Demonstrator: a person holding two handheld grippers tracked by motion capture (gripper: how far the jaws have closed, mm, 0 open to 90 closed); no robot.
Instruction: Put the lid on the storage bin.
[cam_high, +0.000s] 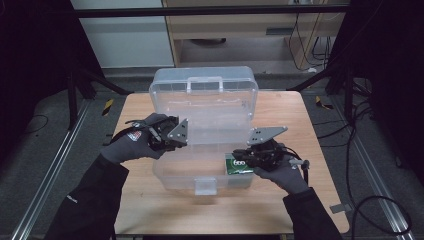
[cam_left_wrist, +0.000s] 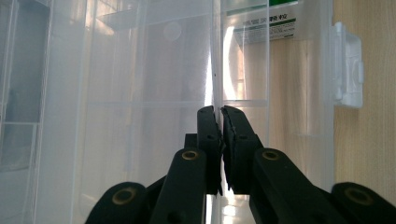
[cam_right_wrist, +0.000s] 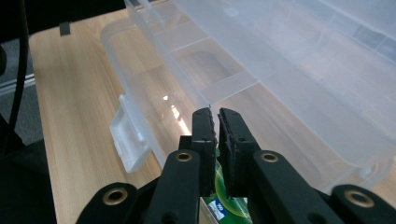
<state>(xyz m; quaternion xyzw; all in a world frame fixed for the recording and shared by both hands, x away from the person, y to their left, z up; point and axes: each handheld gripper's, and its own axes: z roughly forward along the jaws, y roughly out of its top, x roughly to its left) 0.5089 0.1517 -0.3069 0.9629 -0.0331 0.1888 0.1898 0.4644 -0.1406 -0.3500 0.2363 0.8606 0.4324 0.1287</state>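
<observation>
Wooden tabletop is carrying the clear plastic box, its lid standing open behind it. I am pinching the box's inner tray wall with my left gripper, jaws clenched on it. My right gripper, jaws clamped together on nothing I can see, is hovering above the green packet lying at the box's right end. Packing looks partly done; closing the lid remains.

There is one clear plastic box on one wooden counter. The box has one lid and one white latch. One green packet lies inside, and two grippers, one left and one right, are here.
</observation>
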